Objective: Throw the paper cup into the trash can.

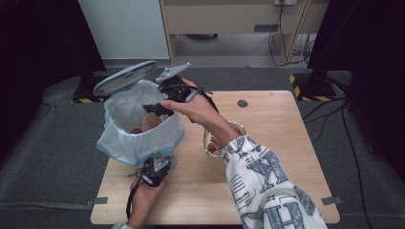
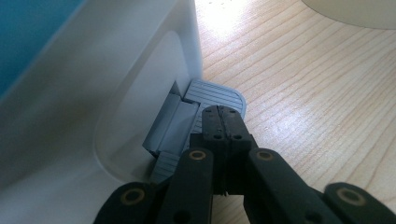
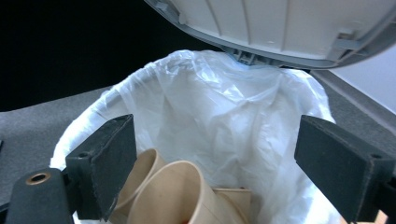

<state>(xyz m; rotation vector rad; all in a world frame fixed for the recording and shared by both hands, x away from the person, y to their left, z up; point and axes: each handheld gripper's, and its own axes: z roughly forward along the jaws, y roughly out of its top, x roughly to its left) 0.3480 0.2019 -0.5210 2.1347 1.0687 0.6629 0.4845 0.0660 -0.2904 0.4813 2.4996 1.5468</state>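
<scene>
A white pedal bin [image 1: 138,125] lined with a clear plastic bag [image 3: 219,102] stands at the table's left, its grey lid [image 1: 125,77] raised. My left gripper [image 1: 160,164] is at the bin's foot. Its jaws are shut with nothing between them, and its tip [image 2: 223,119] rests on the grey ribbed pedal [image 2: 219,94]. My right gripper [image 3: 217,149] hangs over the bin's mouth [image 1: 155,109], open and holding nothing. Tan paper cups [image 3: 177,196] lie inside the bag below it, also seen from above [image 1: 152,122].
A bowl [image 1: 237,127] with some contents sits on the wooden table [image 1: 277,143] just right of the bin, partly hidden by the right forearm's patterned sleeve [image 1: 267,191]. The raised lid [image 3: 289,28] hangs close above the right gripper.
</scene>
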